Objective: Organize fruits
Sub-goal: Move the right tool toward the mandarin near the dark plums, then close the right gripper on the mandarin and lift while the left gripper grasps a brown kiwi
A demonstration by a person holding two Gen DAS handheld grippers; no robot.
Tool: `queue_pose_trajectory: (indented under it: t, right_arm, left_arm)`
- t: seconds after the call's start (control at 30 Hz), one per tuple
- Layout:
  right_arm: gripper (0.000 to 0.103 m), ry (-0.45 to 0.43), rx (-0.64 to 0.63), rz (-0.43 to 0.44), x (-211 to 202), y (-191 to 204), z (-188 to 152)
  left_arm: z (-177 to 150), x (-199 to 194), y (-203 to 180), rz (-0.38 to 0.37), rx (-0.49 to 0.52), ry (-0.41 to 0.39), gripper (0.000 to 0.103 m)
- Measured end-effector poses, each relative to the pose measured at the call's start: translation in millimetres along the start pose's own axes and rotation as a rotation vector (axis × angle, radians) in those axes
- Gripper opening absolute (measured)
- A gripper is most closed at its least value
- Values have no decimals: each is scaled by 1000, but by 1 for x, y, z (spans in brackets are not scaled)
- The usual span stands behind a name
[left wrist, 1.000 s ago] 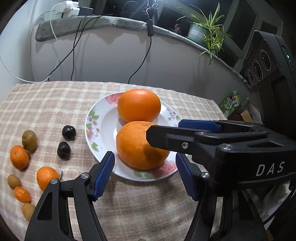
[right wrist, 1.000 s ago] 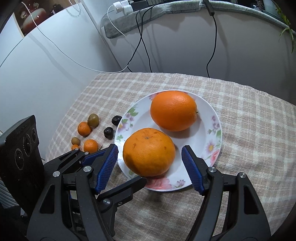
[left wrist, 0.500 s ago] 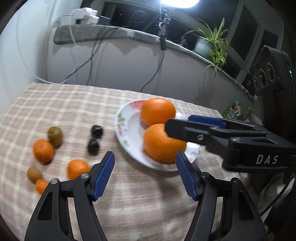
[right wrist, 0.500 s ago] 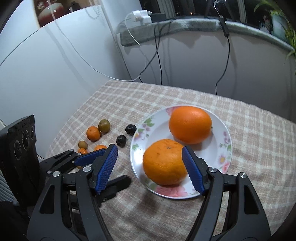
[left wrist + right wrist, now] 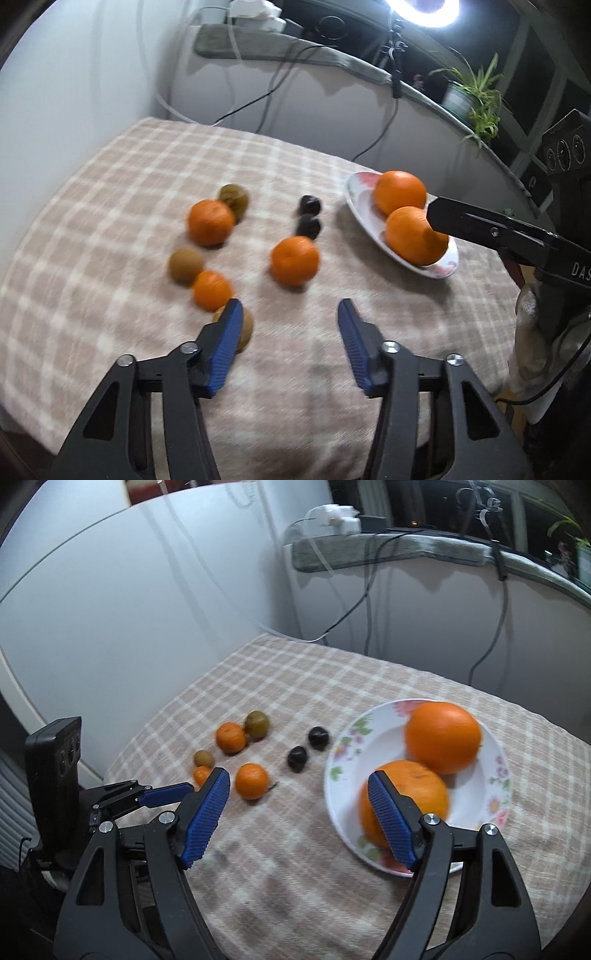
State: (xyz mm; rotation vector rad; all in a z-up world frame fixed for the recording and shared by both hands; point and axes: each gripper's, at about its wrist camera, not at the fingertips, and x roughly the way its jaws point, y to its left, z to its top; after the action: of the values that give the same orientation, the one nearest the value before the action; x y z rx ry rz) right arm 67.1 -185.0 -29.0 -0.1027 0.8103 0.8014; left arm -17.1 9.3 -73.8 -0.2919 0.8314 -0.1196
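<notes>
Blue ribbed fingers (image 5: 229,343) on my left gripper (image 5: 290,345) are spread wide, nothing between them; right gripper (image 5: 299,814) same, wide and empty, its right finger in front of the near big orange (image 5: 421,794) in that view. Two big round oranges sit on the white floral-rimmed plate (image 5: 369,746), near one and far one (image 5: 443,736) about touching. Loose fruit is on the beige checked tablecloth (image 5: 129,177) left of the plate: a small orange mandarin (image 5: 294,260) nearest the left gripper's centreline, a larger mandarin (image 5: 210,222) against a greenish-brown kiwi-like fruit (image 5: 233,198), a brown one (image 5: 185,266) touching the smallest mandarin (image 5: 211,290), another brownish one (image 5: 245,328) half hidden behind my left finger, and two dark plum-like fruits (image 5: 309,216) close together between the mandarins and the plate. Frames are motion-blurred, so small details are soft. My read: the loose pieces still need sorting, and the centre mandarin is the likely next pick. It should be light, slightly soft, loose-skinned; I'd take it across the equator, pads either side of its widest part, gentle squeeze, since round fruit rolls out of an off-centre pinch. The dark ones look smooth, probably slippery and easy to bruise. The cloth may bunch if the fingertips drag.
</notes>
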Motion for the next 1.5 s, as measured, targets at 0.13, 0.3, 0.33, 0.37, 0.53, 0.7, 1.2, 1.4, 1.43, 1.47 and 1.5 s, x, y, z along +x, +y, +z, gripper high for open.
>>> queue_pose_trajectory:
  t: [0.13,0.3,0.33,0.37,0.53,0.7,1.2,1.4,1.43,1.47,1.5]
  right_arm:
    - [80,34,5,59,14,12,-2]
    - [80,79,14,86,35,20,-4]
    - [80,84,14,88,37,21,-5]
    - [80,89,12,91,40,23,-5]
    - [72,118,-26,84,55,33,-5]
    - [65,143,-48,84,71,39,-3]
    - [50,214,-97,21,109,42,-4]
    - [38,227,-101,26,116,44,-5]
    - [38,227,-103,26,117,44,-5]
    - [38,228,-104,26,117,43,-5]
    - [38,227,-104,26,117,43,-4]
  left_arm:
    - [-5,-7,10,12,-27,-5,45]
    - [-11,-4,20,22,-58,7,45]
    - [-13,-3,21,27,-57,9,45]
    - [-14,-2,21,33,-55,11,45]
    - [-13,1,25,45,-59,8,43]
    - [-11,3,26,47,-57,6,39]
    - [-14,13,28,55,-54,30,27]
    - [-14,13,28,54,-57,27,26]
    - [-13,13,29,54,-56,27,26]
    - [-13,13,29,54,-56,26,26]
    - [-13,13,29,52,-58,25,26]
